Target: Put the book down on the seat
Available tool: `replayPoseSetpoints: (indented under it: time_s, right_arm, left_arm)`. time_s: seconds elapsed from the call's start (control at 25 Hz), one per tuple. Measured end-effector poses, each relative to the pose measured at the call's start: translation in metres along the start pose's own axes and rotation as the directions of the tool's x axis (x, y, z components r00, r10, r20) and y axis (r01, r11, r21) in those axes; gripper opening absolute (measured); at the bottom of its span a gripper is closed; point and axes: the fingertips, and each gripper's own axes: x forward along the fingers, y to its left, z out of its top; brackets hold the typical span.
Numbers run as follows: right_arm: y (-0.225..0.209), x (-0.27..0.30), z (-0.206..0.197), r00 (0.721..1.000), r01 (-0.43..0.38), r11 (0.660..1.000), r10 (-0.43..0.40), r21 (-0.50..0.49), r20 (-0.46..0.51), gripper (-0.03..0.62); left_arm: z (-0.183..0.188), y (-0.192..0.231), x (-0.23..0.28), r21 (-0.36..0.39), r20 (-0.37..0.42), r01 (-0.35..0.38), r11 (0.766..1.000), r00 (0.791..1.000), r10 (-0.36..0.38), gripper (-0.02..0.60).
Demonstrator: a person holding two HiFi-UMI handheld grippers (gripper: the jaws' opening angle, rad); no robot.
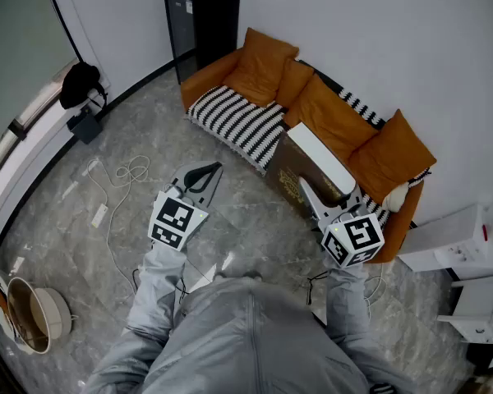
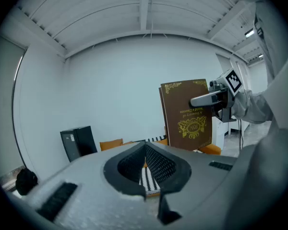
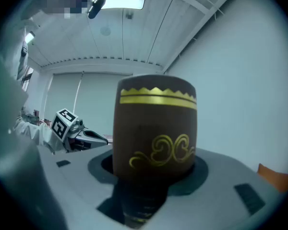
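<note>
My right gripper point(image 1: 322, 205) is shut on a thick brown book point(image 1: 306, 173) with gold ornament, held upright with its white page edge on top. In the right gripper view the book's spine point(image 3: 156, 133) fills the gap between the jaws. The book hangs in front of the orange sofa point(image 1: 333, 117), by the striped seat point(image 1: 240, 123). In the left gripper view the book's cover point(image 2: 188, 114) is gripped at its edge by the right gripper point(image 2: 206, 99). My left gripper point(image 1: 201, 176) is over the floor left of the book, shut and holding nothing.
A black cabinet point(image 1: 201, 23) stands at the sofa's far end. White cables point(image 1: 119, 179) trail over the marble floor at left. A round basket point(image 1: 33, 314) sits at lower left, and a white shelf unit point(image 1: 476, 253) stands at right.
</note>
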Motion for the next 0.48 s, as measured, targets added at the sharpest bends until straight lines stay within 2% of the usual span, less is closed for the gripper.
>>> replayPoseSetpoints:
  time_s: [0.2,0.48]
  right_arm:
    - [-0.01,-0.001,0.003,1.0,0.002,1.0,-0.002,-0.001,0.02,0.245]
    - [-0.02,-0.01,0.002,0.997,-0.061,0.997,0.059,0.041,0.046,0.247]
  left_arm:
    - [0.004,-0.001,0.01,0.005,0.013,0.001,1.0,1.0,-0.001,0.026]
    - [0.01,-0.014,0.022,-0.003,0.013,-0.002,1.0,1.0,0.002,0.026]
